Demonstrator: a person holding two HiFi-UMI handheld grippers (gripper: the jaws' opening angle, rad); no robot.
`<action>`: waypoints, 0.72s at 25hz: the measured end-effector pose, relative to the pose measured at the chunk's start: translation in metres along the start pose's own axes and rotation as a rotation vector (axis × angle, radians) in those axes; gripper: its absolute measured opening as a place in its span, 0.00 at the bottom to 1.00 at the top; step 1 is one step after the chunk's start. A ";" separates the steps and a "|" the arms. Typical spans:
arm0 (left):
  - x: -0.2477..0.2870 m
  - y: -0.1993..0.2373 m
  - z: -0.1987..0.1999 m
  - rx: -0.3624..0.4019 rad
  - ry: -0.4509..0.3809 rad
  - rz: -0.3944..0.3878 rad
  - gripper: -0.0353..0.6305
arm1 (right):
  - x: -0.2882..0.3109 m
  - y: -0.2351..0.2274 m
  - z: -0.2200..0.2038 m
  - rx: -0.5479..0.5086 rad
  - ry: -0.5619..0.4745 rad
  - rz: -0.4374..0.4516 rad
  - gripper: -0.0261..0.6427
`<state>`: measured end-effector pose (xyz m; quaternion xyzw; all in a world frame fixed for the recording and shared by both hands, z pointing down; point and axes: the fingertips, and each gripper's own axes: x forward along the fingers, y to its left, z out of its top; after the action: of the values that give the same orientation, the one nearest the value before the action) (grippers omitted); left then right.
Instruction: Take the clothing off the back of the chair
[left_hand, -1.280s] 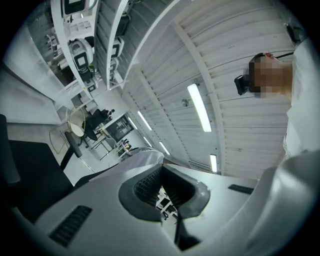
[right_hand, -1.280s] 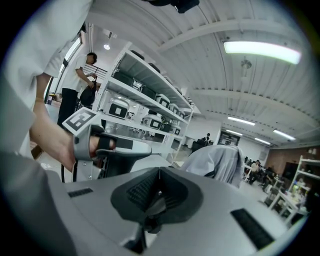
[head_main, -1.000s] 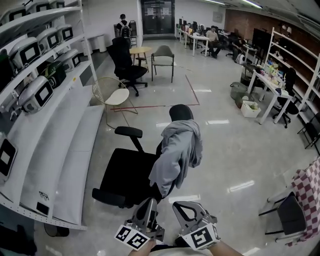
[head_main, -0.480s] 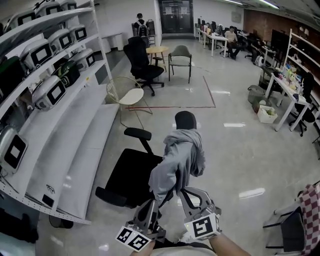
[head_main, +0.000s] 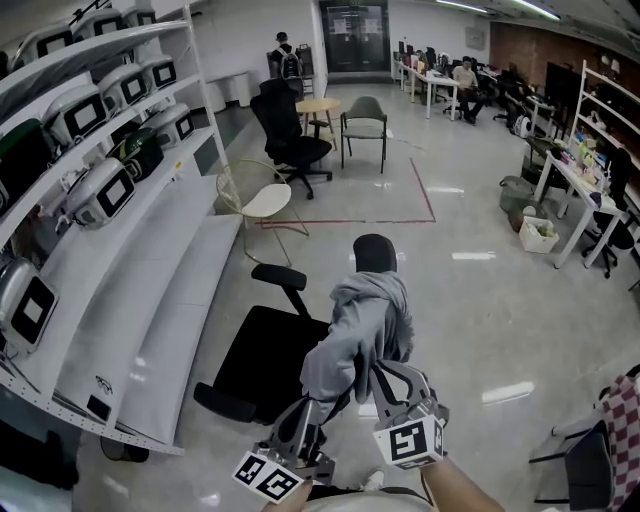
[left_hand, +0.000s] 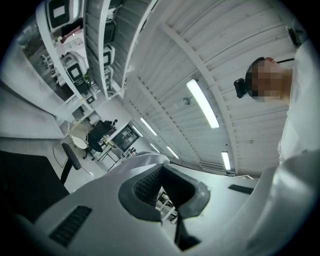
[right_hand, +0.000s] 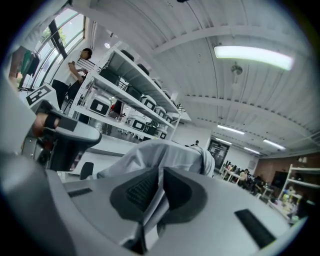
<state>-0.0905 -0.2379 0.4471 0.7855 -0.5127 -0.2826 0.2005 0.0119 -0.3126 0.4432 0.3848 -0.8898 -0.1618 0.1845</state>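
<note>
**Right gripper pinching the grey hooded top on the chair back**

Head view: a black office chair (head_main: 268, 350) stood at centre frame. The grey hooded top (head_main: 366, 322) hung over its backrest, below the headrest, with its folds falling toward the lower edge of the frame. The right gripper (head_main: 375, 368) reached up from the bottom edge and met the lower part of the garment. The left gripper (head_main: 311, 405) sat lower left of it, close under the hanging cloth. White shelving (head_main: 150, 270) filled the left side.

Right gripper view: this view alone showed the grip. The right gripper (right_hand: 160, 187) had its pads pressed onto a fold of the hooded top (right_hand: 167, 152), which rose beyond the jaws at mid-frame.

Left gripper view: the camera looked up toward ceiling light strips (left_hand: 202, 102). The left gripper (left_hand: 165, 194) had its jaws drawn together to a narrow slit. Only background showed through, and no cloth lay between them.
</note>
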 end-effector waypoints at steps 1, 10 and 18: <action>0.000 0.001 0.001 0.001 -0.004 0.001 0.06 | 0.003 -0.002 0.000 -0.001 0.003 0.000 0.07; 0.004 0.022 0.015 0.004 -0.033 0.020 0.06 | 0.026 -0.005 -0.004 -0.005 0.039 0.006 0.27; 0.009 0.032 0.023 0.013 -0.040 0.028 0.06 | 0.047 -0.012 -0.007 -0.002 0.063 0.014 0.33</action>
<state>-0.1247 -0.2597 0.4465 0.7737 -0.5295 -0.2919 0.1890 -0.0071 -0.3569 0.4538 0.3832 -0.8860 -0.1493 0.2142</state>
